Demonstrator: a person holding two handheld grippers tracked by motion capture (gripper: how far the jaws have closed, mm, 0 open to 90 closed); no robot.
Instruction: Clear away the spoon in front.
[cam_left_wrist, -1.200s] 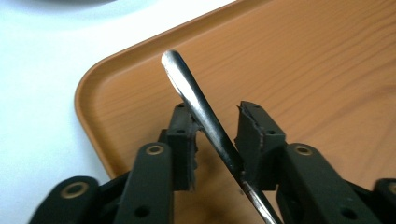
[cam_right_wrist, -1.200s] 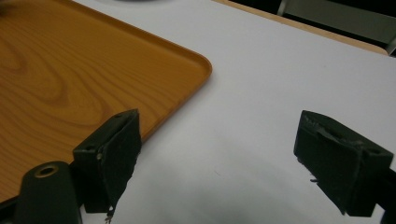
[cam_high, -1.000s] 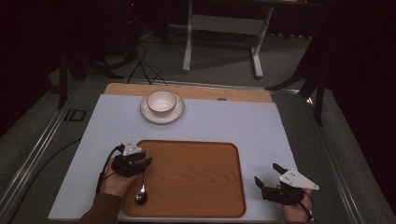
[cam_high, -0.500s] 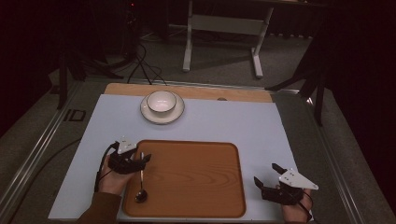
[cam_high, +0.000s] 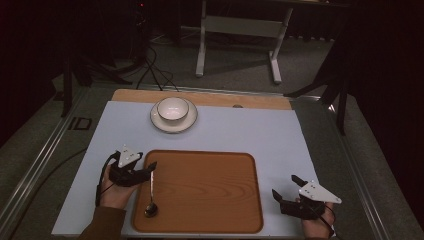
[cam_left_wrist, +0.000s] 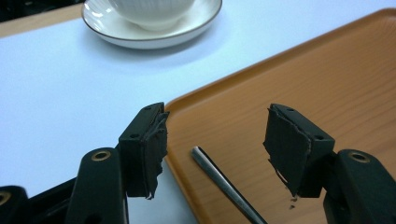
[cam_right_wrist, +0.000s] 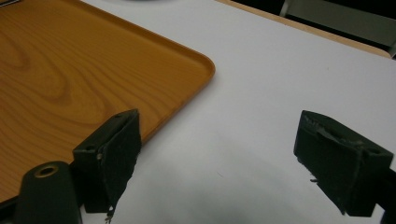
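A metal spoon (cam_high: 151, 199) lies on the left part of the wooden tray (cam_high: 210, 190), its bowl towards the near edge. My left gripper (cam_high: 149, 171) hovers over the tray's left rim, just above the spoon's handle (cam_left_wrist: 223, 183). Its jaws have just been opening and now stand wide, and the handle lies below the gap, untouched. In the left gripper view (cam_left_wrist: 217, 135) one pad is over the table and the other over the tray (cam_left_wrist: 303, 79). My right gripper (cam_high: 285, 186) rests open near the tray's right front corner (cam_right_wrist: 70, 70), with nothing between its jaws (cam_right_wrist: 219, 140).
A white bowl (cam_high: 173, 109) sits on a white saucer (cam_high: 174, 126) at the back of the pale blue mat (cam_high: 240, 132), beyond the tray; the saucer (cam_left_wrist: 149, 35) is ahead of my left gripper. A wooden strip edges the table's far side.
My left gripper has let go of the spoon, opened wide and lifted slightly away from it. The spoon now lies free on the tray. The right gripper has stayed put.
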